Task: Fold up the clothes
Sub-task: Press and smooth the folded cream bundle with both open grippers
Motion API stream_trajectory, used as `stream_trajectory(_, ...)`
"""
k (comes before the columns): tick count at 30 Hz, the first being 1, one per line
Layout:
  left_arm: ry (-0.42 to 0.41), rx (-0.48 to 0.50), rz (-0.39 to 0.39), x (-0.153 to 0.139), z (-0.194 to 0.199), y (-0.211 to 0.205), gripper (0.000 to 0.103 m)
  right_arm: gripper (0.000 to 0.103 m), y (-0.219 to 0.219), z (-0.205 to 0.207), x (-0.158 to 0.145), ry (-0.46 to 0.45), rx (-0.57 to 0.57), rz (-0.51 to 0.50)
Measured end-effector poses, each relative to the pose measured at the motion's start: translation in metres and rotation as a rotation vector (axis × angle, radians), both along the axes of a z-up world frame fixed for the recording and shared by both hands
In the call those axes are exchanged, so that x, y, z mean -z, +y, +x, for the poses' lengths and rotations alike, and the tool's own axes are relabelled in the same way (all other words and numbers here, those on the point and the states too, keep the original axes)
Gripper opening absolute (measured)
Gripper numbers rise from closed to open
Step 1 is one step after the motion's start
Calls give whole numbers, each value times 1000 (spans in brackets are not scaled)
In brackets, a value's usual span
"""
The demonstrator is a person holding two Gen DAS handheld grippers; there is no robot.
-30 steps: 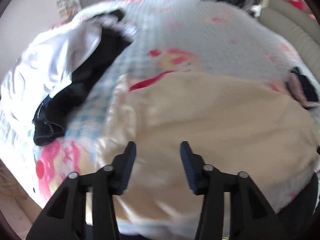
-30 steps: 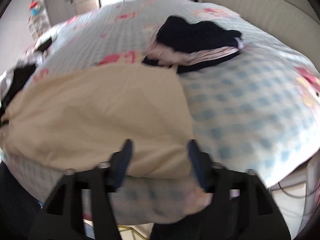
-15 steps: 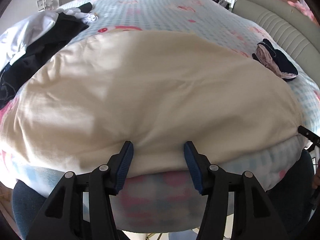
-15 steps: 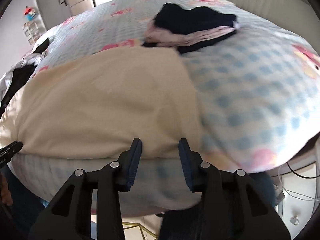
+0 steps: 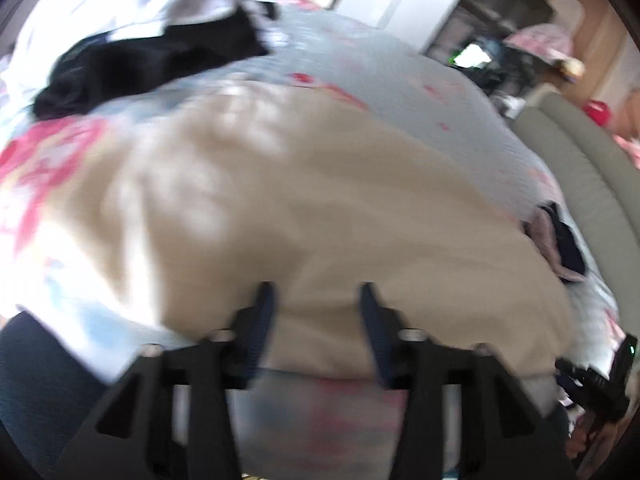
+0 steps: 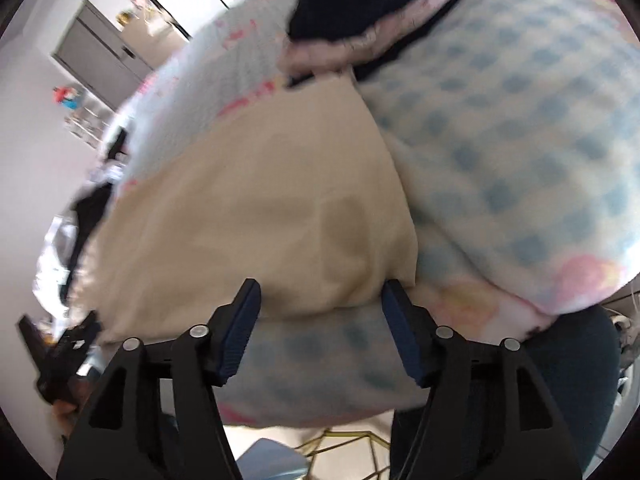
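Two grippers held at near edge of cream cloth, spread flat on checked bed. Left gripper and right gripper both wide apart, nothing pinched. Folded pile seen behind; messy heap left unfolded.

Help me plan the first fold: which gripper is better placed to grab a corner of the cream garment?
Probably right. The right gripper is open at the cream garment's near corner. The left gripper, also open, faces the middle of its near edge, with no corner between its fingers.
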State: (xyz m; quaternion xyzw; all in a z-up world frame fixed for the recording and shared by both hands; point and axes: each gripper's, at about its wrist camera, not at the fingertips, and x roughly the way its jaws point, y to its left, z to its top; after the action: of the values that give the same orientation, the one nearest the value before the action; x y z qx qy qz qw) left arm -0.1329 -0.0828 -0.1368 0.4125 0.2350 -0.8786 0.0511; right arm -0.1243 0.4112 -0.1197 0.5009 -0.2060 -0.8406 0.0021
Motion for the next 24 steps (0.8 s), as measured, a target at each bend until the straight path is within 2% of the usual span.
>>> stream_trajectory(1,-10,-30,-17,1,2,-5,30,51,-6,-2,0,0,-14,60)
stream_trajectory(3,16,-5,-27,-2,3,2,30,49,-19,-4,-2,-1,-39,174)
stream_trajectory(6,56,31,-42,-7,5,11,32,49,-31,-4,-9,-1,-10,263)
stream_trajectory(8,82,55,-52,-10,7,18,39,51,-48,-4,-26,28,2,361)
stream_trajectory(9,95,68,-57,-11,7,21,47,54,-57,-5,-36,54,-1,404)
stream_trajectory(13,148,116,-77,-17,10,34,54,63,-94,-6,-69,166,-100,386)
stream_trajectory(15,144,142,-97,-16,9,42,55,73,-119,-4,-70,183,-172,380)
stream_trajectory(16,131,156,-111,-13,8,47,56,73,-131,-4,-70,192,-208,377)
stream_trajectory(20,77,212,-166,-2,4,66,58,74,-188,-10,-49,178,-370,362)
stream_trajectory(21,63,226,-179,1,3,71,59,77,-200,-12,-43,175,-397,361)
stream_trajectory(24,24,266,-219,9,0,85,59,85,-198,-9,-27,141,-360,389)
